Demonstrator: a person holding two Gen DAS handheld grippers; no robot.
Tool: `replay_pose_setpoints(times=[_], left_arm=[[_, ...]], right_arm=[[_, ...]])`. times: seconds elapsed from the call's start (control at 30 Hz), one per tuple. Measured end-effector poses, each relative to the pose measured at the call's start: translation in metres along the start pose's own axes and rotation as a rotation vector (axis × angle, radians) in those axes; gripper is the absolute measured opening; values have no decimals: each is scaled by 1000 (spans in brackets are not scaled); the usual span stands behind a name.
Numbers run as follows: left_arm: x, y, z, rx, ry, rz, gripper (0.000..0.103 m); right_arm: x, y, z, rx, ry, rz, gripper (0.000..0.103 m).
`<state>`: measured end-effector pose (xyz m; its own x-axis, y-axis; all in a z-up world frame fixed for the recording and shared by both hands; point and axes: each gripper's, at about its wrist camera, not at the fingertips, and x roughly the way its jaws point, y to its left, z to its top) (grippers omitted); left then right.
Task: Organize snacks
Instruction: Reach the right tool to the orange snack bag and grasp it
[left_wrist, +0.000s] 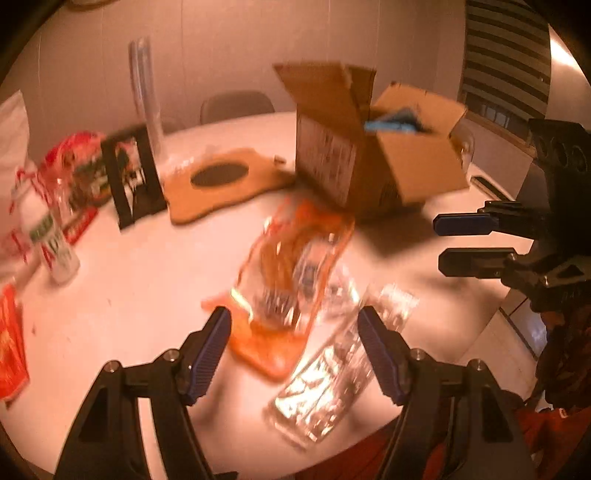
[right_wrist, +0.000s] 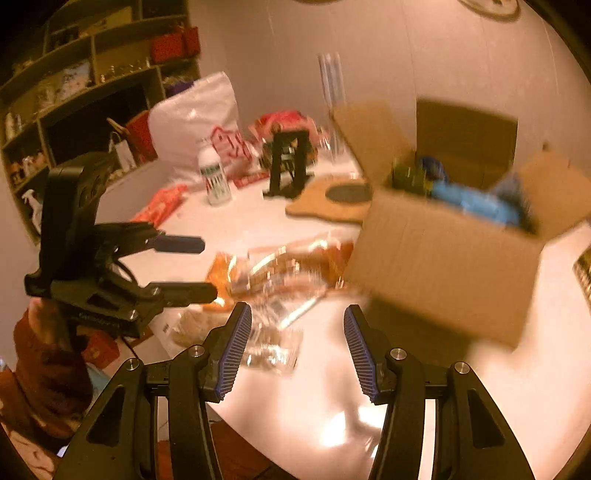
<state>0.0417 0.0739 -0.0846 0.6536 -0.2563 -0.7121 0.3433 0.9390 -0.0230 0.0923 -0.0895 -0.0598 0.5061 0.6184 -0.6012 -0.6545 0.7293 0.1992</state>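
Observation:
An orange snack packet (left_wrist: 288, 266) (right_wrist: 280, 266) lies on the white table (left_wrist: 129, 288), just in front of an open cardboard box (left_wrist: 369, 162) (right_wrist: 443, 258) that holds blue items. A clear packet (left_wrist: 328, 369) (right_wrist: 269, 347) lies beside the orange one, nearer the table edge. My left gripper (left_wrist: 293, 317) (right_wrist: 207, 267) hovers open over the near end of the orange packet, with nothing pressed between its pads. My right gripper (right_wrist: 295, 314) (left_wrist: 439, 243) is open too, above the clear packet and left of the box. Both views are motion-blurred.
At the far left stand a white bottle (left_wrist: 48, 236) (right_wrist: 216, 181), a black stand (left_wrist: 133, 177) (right_wrist: 290, 166), red snack bags (left_wrist: 74, 166) and a white plastic bag (right_wrist: 195, 114). A cork mat (left_wrist: 221, 177) (right_wrist: 340, 199) lies behind. Shelves (right_wrist: 74, 92) line the wall.

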Motion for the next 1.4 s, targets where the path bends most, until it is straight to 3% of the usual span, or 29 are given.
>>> replay_pose_setpoints(times=[0.3,0.43,0.57,0.8,0.93,1.13,1.23,1.3,1.4], left_arm=[[29,22,11,-23,20,57,68],[43,40,15,-94,29,-19,68],[47,42,13,-102,44,-52,68],[33,54,10,-159,-12,-132,67],[25,65,13,-174,-40,-121,67],[40,76,15,-208,-15,-256,65],[42,84,12,-238,-17,-286,63],[41,88,10,-248,-12,-295,63],[32,95,10,-245,-27,-224,63]], right_arm=[[28,-5,-14,72,52,18,48],[31,-6,-12,92,52,25,50],[32,-6,-8,96,52,30,50],[53,1,6,116,68,99,50],[71,0,12,161,96,127,51],[88,2,21,199,105,120,54],[94,3,27,198,109,110,56],[97,2,30,196,113,98,56],[101,-1,34,198,117,85,56]])
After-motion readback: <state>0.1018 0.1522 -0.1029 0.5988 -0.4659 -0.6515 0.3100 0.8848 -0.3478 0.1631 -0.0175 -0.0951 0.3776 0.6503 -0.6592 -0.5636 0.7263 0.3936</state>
